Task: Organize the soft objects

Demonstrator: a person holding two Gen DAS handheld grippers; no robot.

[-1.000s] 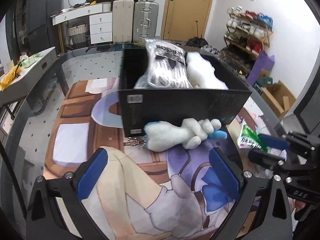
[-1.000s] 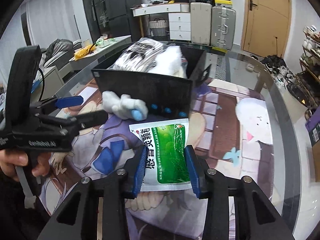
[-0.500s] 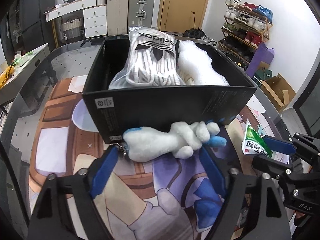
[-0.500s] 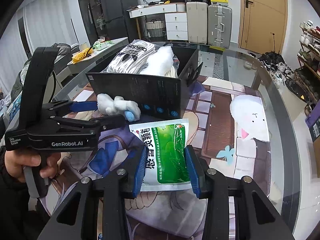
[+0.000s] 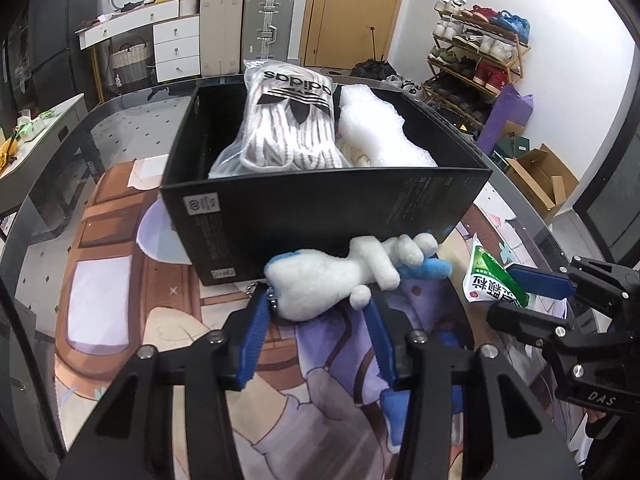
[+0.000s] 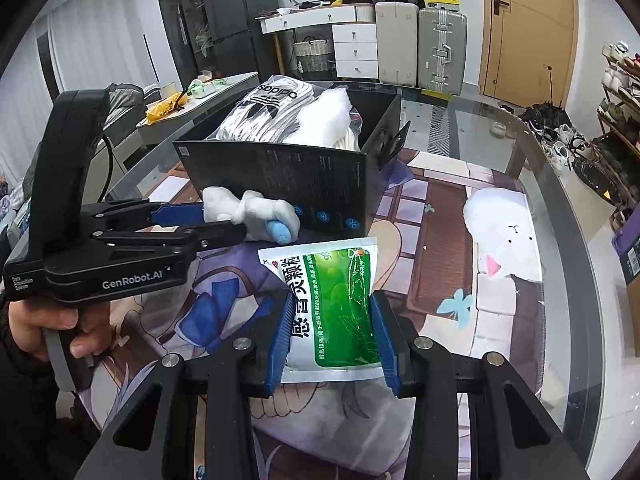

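Observation:
A white plush toy with blue ends [image 5: 320, 276] lies on the mat against the front wall of a black box [image 5: 320, 208]. My left gripper [image 5: 318, 308] is closing its jaws on the toy's body, and both blue pads touch it. In the right wrist view the left gripper [image 6: 220, 222] flanks the same toy [image 6: 260, 212] from the left. My right gripper [image 6: 332, 300] is shut on a green and white pouch [image 6: 336, 288] just in front of the box [image 6: 304, 184]. The box holds a bagged pack of socks [image 5: 290, 120] and white foam wrap [image 5: 380, 132].
A printed mat [image 6: 440, 216] covers the glass table, whose curved edge [image 6: 568, 208] runs on the right. A person's hand [image 6: 60, 328] holds the left gripper's handle. Beyond the table are suitcases [image 5: 268, 24], a shoe rack [image 5: 472, 48] and a cardboard box [image 5: 536, 176].
The left gripper has come closer to the plush toy and its wide-open jaws have narrowed onto the toy's body. The right gripper and the pouch have stayed as they were.

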